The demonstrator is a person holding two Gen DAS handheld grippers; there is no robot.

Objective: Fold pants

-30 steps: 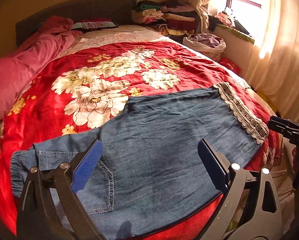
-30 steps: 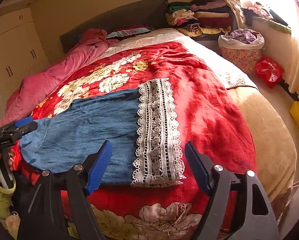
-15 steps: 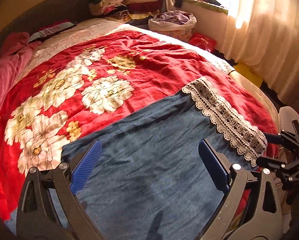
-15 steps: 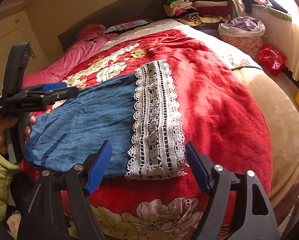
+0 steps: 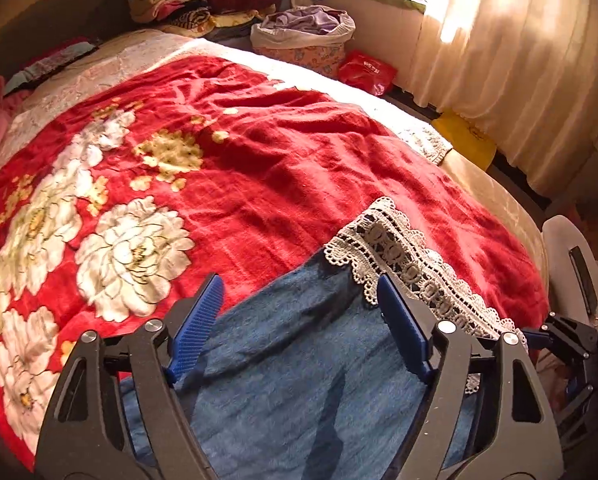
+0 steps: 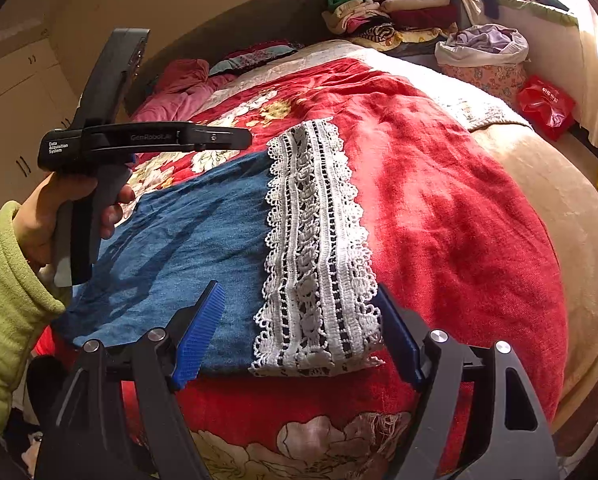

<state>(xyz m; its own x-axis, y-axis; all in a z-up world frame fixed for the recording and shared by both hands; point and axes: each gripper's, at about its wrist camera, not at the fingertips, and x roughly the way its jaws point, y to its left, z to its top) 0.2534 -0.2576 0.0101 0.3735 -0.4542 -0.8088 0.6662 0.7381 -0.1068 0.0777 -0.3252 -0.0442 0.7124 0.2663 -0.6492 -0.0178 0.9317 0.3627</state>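
Note:
Blue denim pants (image 6: 187, 236) with a white lace hem (image 6: 319, 248) lie flat on a red flowered blanket (image 6: 439, 208), near the bed's front edge. My right gripper (image 6: 299, 292) is open and low over the near end of the lace hem, one pad on each side of it, neither pressing. A hand in a green sleeve (image 6: 3, 304) holds my left gripper (image 6: 239, 139) above the far edge of the denim. In the left wrist view, that left gripper (image 5: 299, 284) hangs over the denim (image 5: 299, 380) beside the lace (image 5: 411, 268). Its jaws are closing and its pads are clear of the cloth.
A pile of folded clothes (image 6: 391, 12) sits at the head of the bed, and a pink duvet (image 6: 179, 88) lies at the back left. Beside the bed stand a full laundry basket (image 6: 483, 60), a red bag (image 6: 547, 104) and curtains (image 5: 519, 72). Wardrobe doors (image 6: 15, 92) are on the left.
My left gripper has swept along the pants from the pocket end to the lace hem, and its jaws have narrowed. My right gripper has sunk slightly toward the hem.

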